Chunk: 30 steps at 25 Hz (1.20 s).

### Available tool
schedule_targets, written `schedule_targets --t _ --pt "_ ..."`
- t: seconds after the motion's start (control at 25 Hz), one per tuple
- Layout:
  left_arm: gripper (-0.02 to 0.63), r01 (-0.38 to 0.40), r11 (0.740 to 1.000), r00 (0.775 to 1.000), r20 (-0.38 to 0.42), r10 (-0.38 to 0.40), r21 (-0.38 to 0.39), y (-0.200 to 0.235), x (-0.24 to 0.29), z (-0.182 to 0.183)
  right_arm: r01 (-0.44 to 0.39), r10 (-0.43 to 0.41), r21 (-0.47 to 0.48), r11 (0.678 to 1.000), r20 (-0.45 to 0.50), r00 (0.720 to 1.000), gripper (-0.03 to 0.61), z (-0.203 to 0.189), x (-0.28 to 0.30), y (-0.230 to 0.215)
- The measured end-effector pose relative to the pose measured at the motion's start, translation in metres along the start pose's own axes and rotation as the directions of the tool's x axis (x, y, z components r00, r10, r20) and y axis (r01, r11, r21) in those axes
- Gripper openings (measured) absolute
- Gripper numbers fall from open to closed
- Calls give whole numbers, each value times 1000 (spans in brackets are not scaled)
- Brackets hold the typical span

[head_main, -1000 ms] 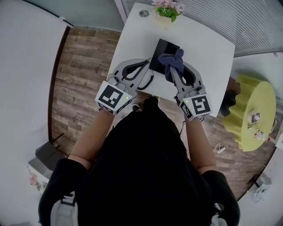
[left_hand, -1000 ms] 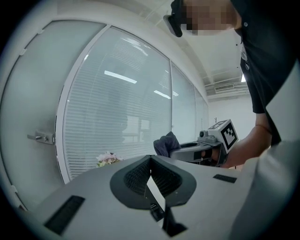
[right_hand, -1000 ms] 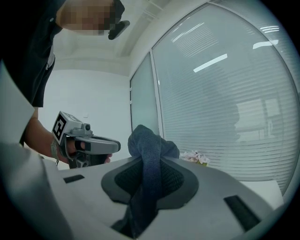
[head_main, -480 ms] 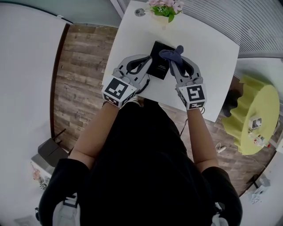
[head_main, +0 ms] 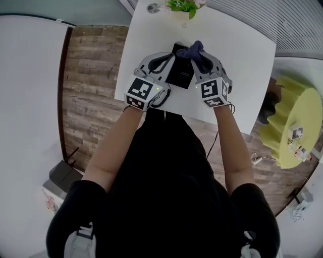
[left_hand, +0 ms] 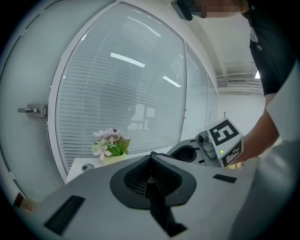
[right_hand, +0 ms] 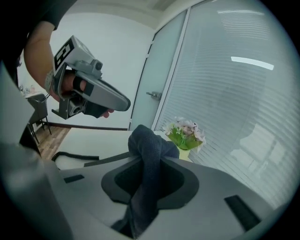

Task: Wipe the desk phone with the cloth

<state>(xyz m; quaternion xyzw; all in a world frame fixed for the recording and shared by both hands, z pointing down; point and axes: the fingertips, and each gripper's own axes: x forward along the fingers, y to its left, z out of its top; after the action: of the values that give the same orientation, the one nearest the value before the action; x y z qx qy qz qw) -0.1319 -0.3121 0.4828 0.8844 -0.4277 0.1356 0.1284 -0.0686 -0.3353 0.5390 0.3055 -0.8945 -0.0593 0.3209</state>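
Jaws on my right gripper [head_main: 200, 59] are clenched on the cloth [right_hand: 149, 154]. It is dark blue. It sticks up from between them in a soft lump, and some of it hangs down on the near side too. Jaws on my left gripper [left_hand: 151, 158] are pressed together with nothing between them.

From the head view, the desk phone [head_main: 180, 75] is black. It lies on the white tabletop [head_main: 242, 55], close to the middle. My two grippers are on each side of it. My left one is just beside the phone's left edge, and my right one is by its right edge. The lump of cloth is over the far end of the phone. I cannot tell if it touches the phone.

A black curly cord [right_hand: 75, 155] lies on the tabletop on the left side. A little pot of flowers [head_main: 182, 6] stands at the far edge of the tabletop, well apart from the phone. Brown wood floor [head_main: 91, 90] is to the left of the tabletop. A round yellow table [head_main: 295, 126] stands off to the right.
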Motion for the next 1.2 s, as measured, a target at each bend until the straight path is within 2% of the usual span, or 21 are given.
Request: schedule_targets --t 0.12,0.24,0.48,0.76,1.2 --pt "11 1 1000 1000 -21 -2 -11 9 9 -11 -2 -4 -94 996 -57 998 92 -11 16 3" --pt "11 12 1000 999 -36 -13 -12 12 15 -18 -10 -4 -138 990 -100 995 92 -22 30 4" --pt "11 31 999 998 -47 -32 -21 11 14 -24 -32 17 -119 992 -123 992 92 -31 39 9" --pt "11 50 999 998 -46 -51 -23 8 13 -28 -25 4 -160 987 -129 992 92 -34 39 13" --pt "11 66 997 996 -53 -67 -28 4 7 -38 -14 1 -86 996 -145 989 92 -37 36 20"
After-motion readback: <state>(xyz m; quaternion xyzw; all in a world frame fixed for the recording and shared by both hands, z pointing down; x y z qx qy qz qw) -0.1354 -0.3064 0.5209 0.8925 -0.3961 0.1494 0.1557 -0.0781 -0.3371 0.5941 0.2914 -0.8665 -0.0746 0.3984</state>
